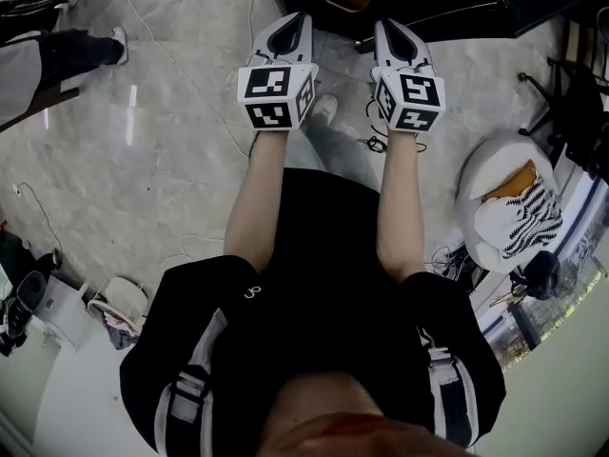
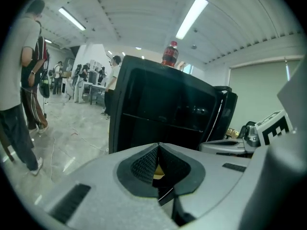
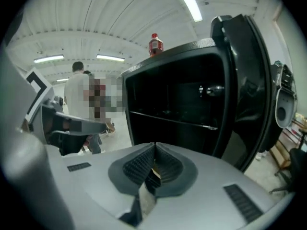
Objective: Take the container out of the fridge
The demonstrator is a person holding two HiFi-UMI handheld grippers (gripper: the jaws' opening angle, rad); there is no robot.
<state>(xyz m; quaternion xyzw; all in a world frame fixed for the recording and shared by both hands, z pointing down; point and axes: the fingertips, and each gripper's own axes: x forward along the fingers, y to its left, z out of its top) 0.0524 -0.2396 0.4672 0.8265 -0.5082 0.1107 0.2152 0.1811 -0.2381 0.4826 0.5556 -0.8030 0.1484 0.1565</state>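
Facing the open black fridge (image 3: 177,99), left gripper (image 2: 158,147) and right gripper (image 3: 154,145) both have jaws pressed together, nothing between. Fridge stands ahead, apart from both. Its interior is too dark to pick out the container. Bottle (image 2: 170,55) stands on top.

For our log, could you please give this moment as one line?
left gripper shut, empty | right gripper shut, empty | fridge open | container unseen

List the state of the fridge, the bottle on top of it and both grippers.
Fridge: door swung open, inside too dark to make out.
Bottle: upright on the fridge top, capped.
Left gripper: shut, holding nothing.
Right gripper: shut, holding nothing.
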